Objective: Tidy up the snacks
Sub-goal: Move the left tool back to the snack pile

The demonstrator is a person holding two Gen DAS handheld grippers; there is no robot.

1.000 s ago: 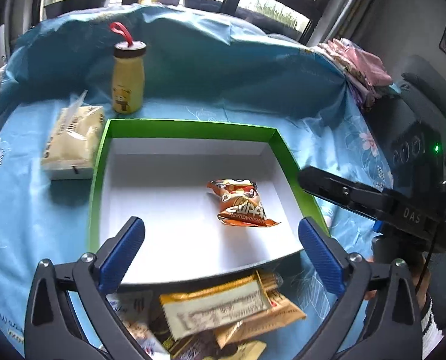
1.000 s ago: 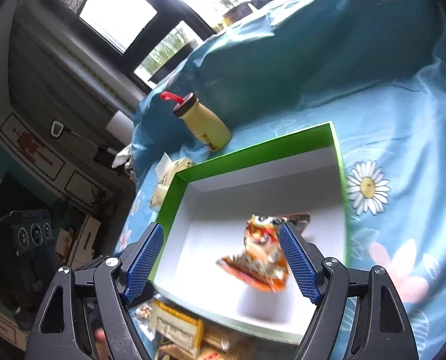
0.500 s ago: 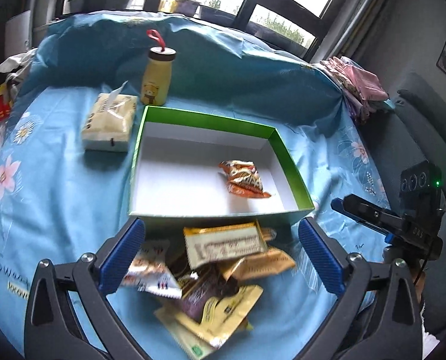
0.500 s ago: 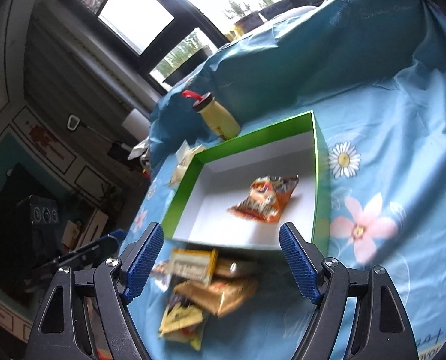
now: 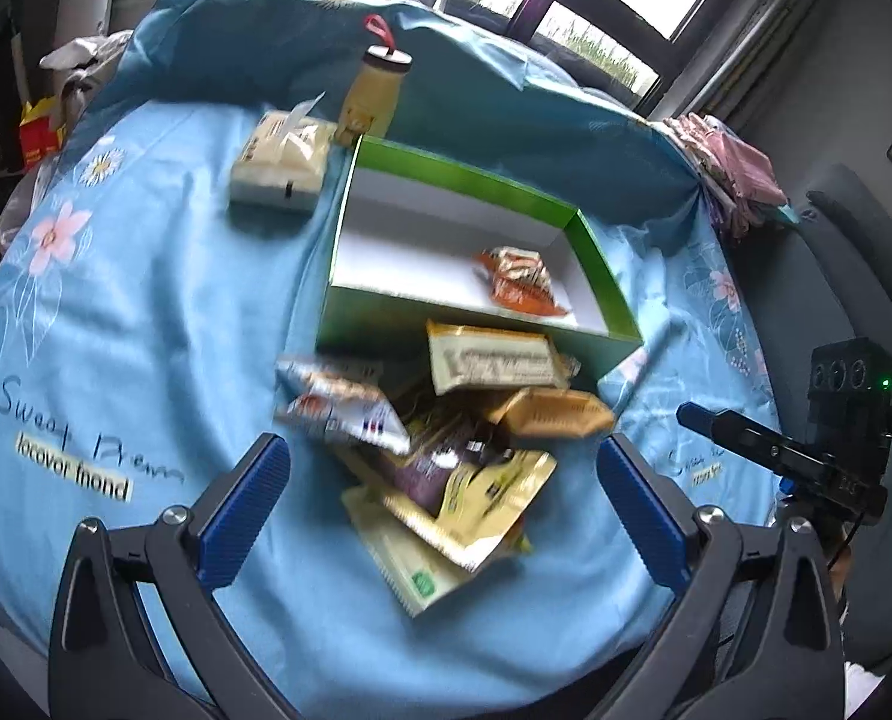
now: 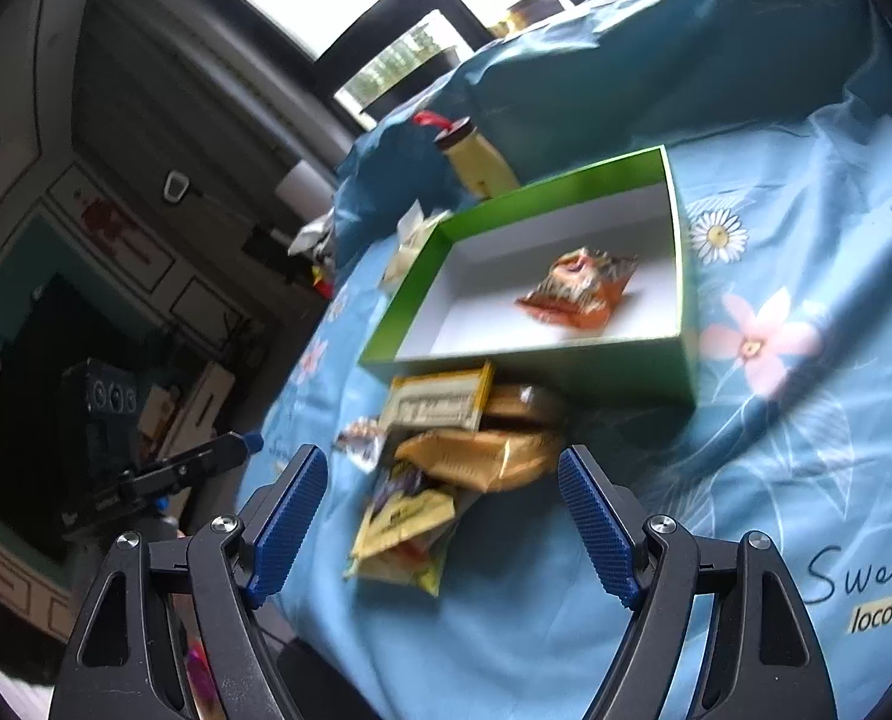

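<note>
A green box (image 5: 599, 276) with a white inside stands on the blue flowered cloth; it also shows in the right wrist view (image 6: 542, 186). One orange snack packet (image 5: 521, 282) lies inside it (image 6: 578, 291). A pile of several snack packets (image 5: 458, 420) lies on the cloth in front of the box (image 6: 446, 456). My left gripper (image 5: 443, 510) is open and empty, held above and just short of the pile. My right gripper (image 6: 443, 513) is open and empty, also above the near side of the pile. The right gripper also shows at the right in the left wrist view (image 5: 788, 456).
A yellow bottle (image 5: 374, 93) with a red loop stands behind the box's far left corner (image 6: 479, 162). A tissue pack (image 5: 284, 159) lies left of the box. Pink folded cloth (image 5: 728, 174) lies at the table's far right. The cloth's edge drops off in front.
Both grippers have drawn back and up from the box. The orange packet now lies in the box, and the pile in front of it has come fully into view.
</note>
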